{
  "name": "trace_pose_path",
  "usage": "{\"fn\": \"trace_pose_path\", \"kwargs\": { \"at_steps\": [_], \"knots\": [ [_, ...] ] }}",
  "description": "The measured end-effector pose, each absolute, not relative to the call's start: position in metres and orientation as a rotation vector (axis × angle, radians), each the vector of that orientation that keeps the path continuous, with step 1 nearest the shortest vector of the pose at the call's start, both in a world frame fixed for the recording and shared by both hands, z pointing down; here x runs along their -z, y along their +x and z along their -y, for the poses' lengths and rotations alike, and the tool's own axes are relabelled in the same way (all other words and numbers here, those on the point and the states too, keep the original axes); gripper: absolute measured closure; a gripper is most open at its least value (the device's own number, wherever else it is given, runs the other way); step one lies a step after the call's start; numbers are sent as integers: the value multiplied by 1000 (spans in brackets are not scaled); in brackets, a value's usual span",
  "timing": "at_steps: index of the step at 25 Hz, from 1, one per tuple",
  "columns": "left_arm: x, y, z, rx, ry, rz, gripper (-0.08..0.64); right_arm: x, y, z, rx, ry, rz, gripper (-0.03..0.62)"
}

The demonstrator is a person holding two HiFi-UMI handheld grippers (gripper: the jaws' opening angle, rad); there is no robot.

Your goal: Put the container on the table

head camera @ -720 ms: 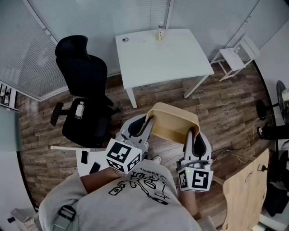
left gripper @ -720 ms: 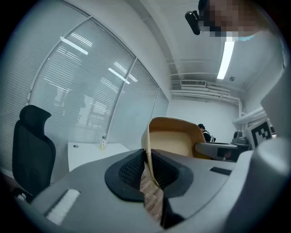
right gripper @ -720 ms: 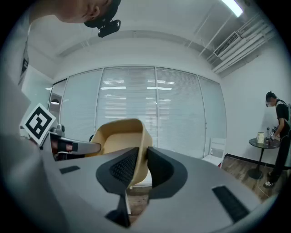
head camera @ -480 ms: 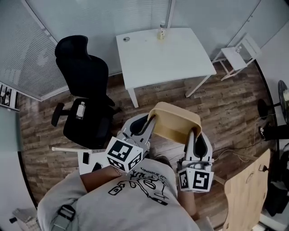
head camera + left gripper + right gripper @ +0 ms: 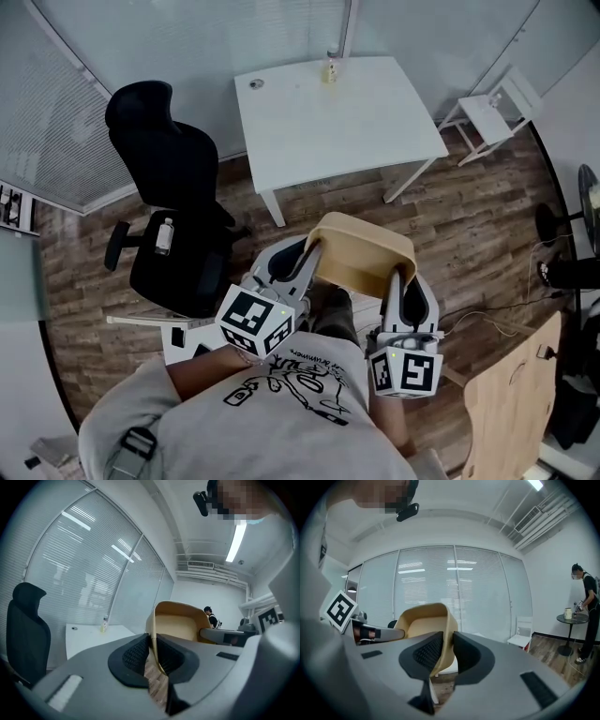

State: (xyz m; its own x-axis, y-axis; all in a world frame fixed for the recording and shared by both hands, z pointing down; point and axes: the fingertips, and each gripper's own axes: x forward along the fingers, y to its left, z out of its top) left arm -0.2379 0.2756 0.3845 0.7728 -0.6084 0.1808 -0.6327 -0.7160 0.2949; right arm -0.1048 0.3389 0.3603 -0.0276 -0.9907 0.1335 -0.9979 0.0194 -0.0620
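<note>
A tan plastic container (image 5: 361, 251) hangs in the air in front of the person, over the wood floor. My left gripper (image 5: 307, 255) is shut on its left rim, and my right gripper (image 5: 400, 281) is shut on its right rim. In the left gripper view the container (image 5: 180, 623) has its thin wall pinched between the dark pads (image 5: 136, 654). In the right gripper view the container (image 5: 425, 624) has its wall clamped the same way. The white table (image 5: 375, 122) stands further ahead, apart from the container.
A small bottle (image 5: 331, 67) and a small round object (image 5: 256, 83) sit at the table's far edge. A black office chair (image 5: 173, 211) with a bottle on its seat stands to the left. A white folding chair (image 5: 492, 117) is at the right. A second person (image 5: 587, 611) stands by a round side table.
The view has shifted a little: the office chair and table sit slightly further left and up in the picture. Both grippers keep their hold on the container.
</note>
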Motion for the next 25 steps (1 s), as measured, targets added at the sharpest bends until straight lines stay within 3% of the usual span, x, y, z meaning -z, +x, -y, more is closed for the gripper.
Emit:
{"fn": "trace_pose_path", "kwargs": {
  "at_steps": [25],
  "knots": [
    [-374, -34, -120, -91, 2595, 1065, 548, -354, 105, -175, -211, 2071, 2319, 540]
  ]
}}
